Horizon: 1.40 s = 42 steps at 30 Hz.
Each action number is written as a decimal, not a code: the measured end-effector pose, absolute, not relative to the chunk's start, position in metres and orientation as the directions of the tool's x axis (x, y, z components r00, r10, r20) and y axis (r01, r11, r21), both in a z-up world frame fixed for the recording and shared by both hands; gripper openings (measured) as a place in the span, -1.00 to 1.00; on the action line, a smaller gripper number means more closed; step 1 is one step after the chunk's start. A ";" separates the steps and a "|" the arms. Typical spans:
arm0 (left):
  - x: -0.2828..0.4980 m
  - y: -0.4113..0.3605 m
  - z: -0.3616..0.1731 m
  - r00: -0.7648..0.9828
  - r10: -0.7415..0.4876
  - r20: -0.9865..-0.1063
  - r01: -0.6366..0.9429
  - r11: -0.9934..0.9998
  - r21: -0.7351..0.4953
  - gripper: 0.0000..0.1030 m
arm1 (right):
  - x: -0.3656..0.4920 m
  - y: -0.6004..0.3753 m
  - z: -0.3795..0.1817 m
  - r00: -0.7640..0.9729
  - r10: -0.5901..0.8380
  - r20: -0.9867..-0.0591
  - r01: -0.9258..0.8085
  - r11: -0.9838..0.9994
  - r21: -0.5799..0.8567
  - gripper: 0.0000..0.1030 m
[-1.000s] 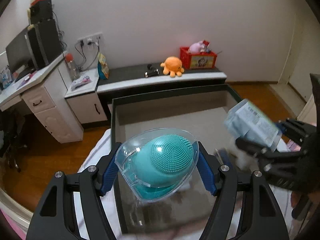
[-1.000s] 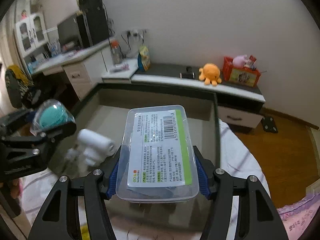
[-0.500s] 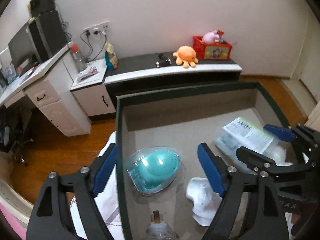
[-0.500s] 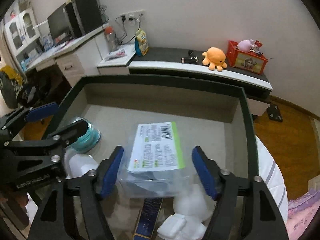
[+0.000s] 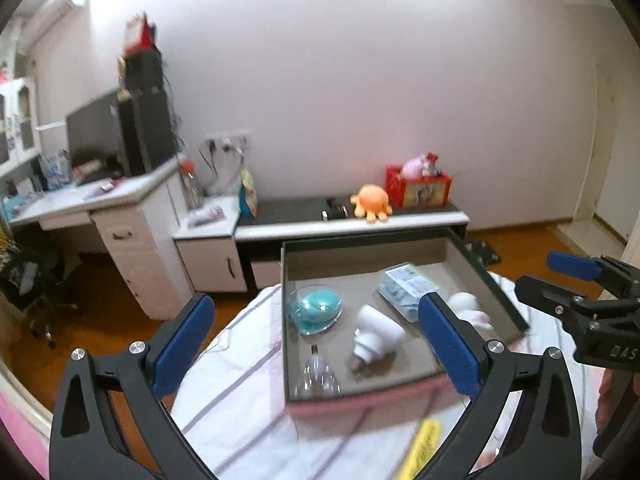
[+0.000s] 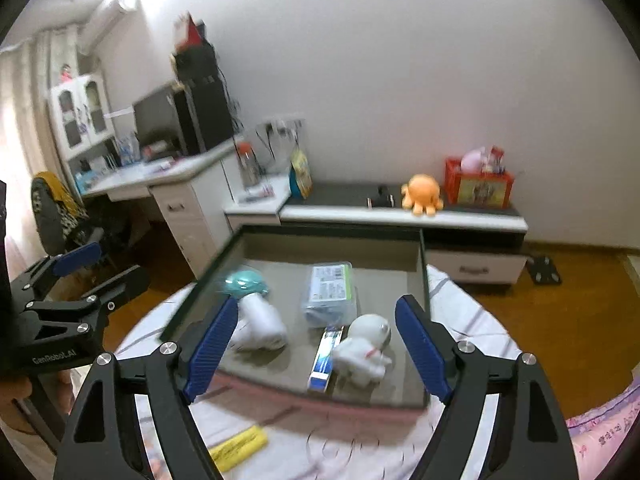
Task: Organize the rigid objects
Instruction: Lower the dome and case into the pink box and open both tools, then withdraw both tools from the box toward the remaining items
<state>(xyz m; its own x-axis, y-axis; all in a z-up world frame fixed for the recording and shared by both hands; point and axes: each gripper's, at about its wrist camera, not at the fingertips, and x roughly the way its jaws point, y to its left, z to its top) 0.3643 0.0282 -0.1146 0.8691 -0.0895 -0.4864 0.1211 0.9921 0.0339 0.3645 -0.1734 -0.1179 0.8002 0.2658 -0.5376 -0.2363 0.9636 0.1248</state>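
Both loads have left my jaws since a second ago: the teal brush in its clear shell (image 5: 316,309) now lies at ten o'clock in the grey tray (image 5: 362,249), the labelled plastic box (image 6: 330,293) at one o'clock. My left gripper (image 5: 316,346) is opening with nothing held between its pads, and my right gripper (image 6: 316,350) is opening empty too. I see a white bulb (image 5: 376,338) mid-tray and a white figurine (image 6: 366,346) at five o'clock
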 end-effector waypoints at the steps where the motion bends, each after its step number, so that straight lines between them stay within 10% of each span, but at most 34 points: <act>1: 0.347 0.027 -0.111 0.884 -0.084 -0.459 0.114 0.993 0.040 1.00 | 0.352 -0.173 -0.114 0.809 0.267 -0.524 -0.240 0.963 0.119 0.65; 4: 0.297 0.023 -0.102 0.916 -0.071 -0.395 0.100 0.994 0.053 1.00 | 0.309 -0.173 -0.105 0.850 0.256 -0.461 -0.243 0.966 0.088 1.00; 25: 0.115 0.008 -0.092 0.968 -0.055 -0.243 0.068 0.997 0.043 1.00 | 0.112 -0.185 -0.102 0.972 0.076 -0.224 -0.076 0.997 0.007 1.00; 42: 0.135 0.022 -0.162 0.891 -0.064 -0.448 0.099 0.994 0.055 1.00 | 0.131 -0.208 -0.180 0.887 -0.002 -0.462 0.008 1.000 0.010 1.00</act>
<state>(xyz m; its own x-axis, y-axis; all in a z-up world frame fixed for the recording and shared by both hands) 0.1354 0.0222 -0.1622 0.8915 -0.0641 -0.4485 0.0993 0.9935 0.0553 0.1312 -0.2084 -0.1803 0.8871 -0.0022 -0.4616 0.0078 0.9999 0.0103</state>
